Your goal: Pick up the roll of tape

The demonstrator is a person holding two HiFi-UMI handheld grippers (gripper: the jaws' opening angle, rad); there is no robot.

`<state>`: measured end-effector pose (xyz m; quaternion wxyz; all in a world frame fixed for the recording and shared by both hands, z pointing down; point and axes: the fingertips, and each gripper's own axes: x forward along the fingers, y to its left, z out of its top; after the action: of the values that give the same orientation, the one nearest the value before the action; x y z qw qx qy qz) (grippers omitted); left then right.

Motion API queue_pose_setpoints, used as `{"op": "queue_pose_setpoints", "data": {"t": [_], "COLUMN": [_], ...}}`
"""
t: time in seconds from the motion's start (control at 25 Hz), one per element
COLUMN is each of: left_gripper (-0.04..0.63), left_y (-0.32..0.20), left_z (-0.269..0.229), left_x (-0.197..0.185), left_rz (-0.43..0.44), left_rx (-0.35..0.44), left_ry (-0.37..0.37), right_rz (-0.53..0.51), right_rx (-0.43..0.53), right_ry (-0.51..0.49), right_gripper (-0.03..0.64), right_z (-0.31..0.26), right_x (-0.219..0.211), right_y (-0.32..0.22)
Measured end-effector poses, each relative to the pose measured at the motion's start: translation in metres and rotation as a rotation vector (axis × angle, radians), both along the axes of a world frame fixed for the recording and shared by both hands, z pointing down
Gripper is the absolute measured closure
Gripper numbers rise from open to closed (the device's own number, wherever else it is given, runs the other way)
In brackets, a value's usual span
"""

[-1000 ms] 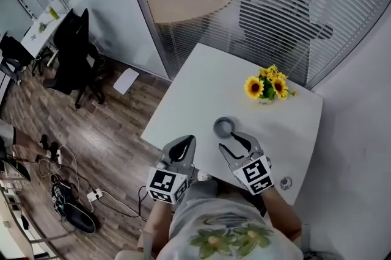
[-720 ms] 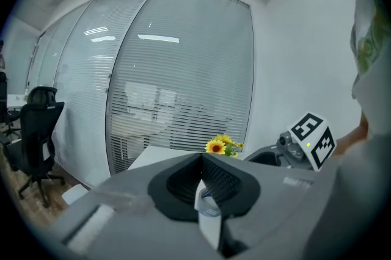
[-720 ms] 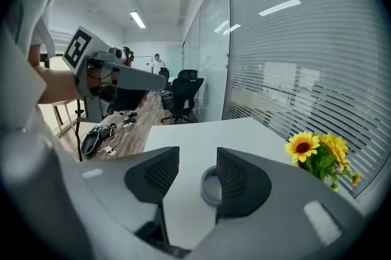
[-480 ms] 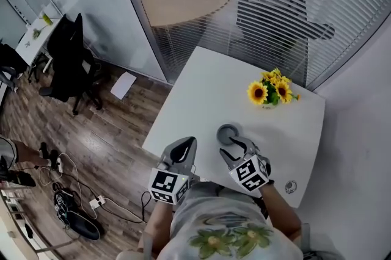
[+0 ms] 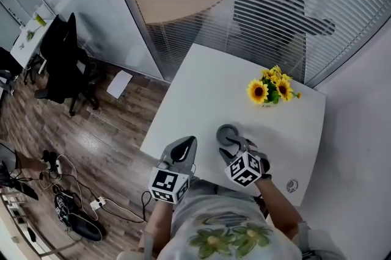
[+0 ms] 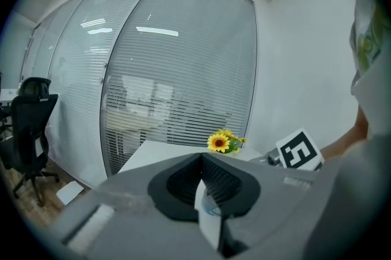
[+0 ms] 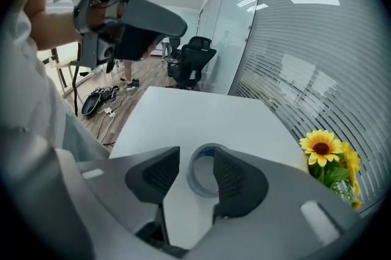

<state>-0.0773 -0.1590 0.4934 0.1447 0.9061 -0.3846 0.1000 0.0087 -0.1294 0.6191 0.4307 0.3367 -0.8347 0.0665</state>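
Smooth matt table (image 5: 208, 94), dull roll of tape (image 7: 191, 174), matt plastic right hand-held gripper (image 7: 197, 160) with ribbed pads (image 7: 160, 174)

The ring-shaped roll of tape (image 5: 227, 132) is grey, and the square table (image 5: 195, 94) is plain white. The left gripper (image 5: 188, 141) and the right gripper (image 5: 237, 141) are both grey with black ribbed pads, and each cube on them has black-and-white square markers. The small bunch of sunflowers (image 5: 270, 86) has yellow petals, dark brown centres and green leaves. The plank floor (image 5: 104, 130) is brown with streaked wood grain. The office chair (image 5: 64, 51) is black. The window blinds (image 5: 275, 2) show fine white horizontal stripes. The person's shirt (image 5: 220, 234) is pale grey with a green and yellow flower print.
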Motion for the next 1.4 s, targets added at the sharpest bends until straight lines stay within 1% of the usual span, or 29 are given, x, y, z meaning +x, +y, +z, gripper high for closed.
{"op": "queue_pose_setpoints", "data": {"t": [0.28, 0.68, 0.88, 1.04, 1.2, 1.28, 1.4], "left_gripper": [0.591, 0.591, 0.591, 0.591, 0.591, 0.591, 0.591], "left_y": [-0.005, -0.010, -0.011, -0.011, -0.014, -0.014, -0.014], "left_z": [0.010, 0.014, 0.015, 0.019, 0.022, 0.022, 0.021], "left_x": [0.003, 0.014, 0.017, 0.019, 0.018, 0.018, 0.018], "left_rz": [0.007, 0.031, 0.044, 0.052, 0.052, 0.052, 0.052], "left_rx": [-0.015, -0.023, -0.025, -0.033, -0.037, -0.037, -0.037], "left_ry": [-0.005, -0.011, -0.012, -0.013, -0.016, -0.014, -0.012], "right_rz": [-0.042, -0.128, -0.192, -0.241, -0.244, -0.242, -0.245], "right_rx": [-0.054, -0.086, -0.079, -0.051, -0.033, -0.034, -0.041], "right_ry": [0.084, 0.229, 0.321, 0.399, 0.404, 0.398, 0.392], "right_gripper": [0.448, 0.449, 0.463, 0.471, 0.490, 0.509, 0.514], "right_z": [0.029, 0.059, 0.071, 0.081, 0.082, 0.081, 0.079], "right_x": [0.001, 0.005, 0.003, 0.005, 0.005, 0.005, 0.005], "right_y": [-0.001, 0.002, 0.007, 0.009, 0.005, 0.005, 0.005]}}
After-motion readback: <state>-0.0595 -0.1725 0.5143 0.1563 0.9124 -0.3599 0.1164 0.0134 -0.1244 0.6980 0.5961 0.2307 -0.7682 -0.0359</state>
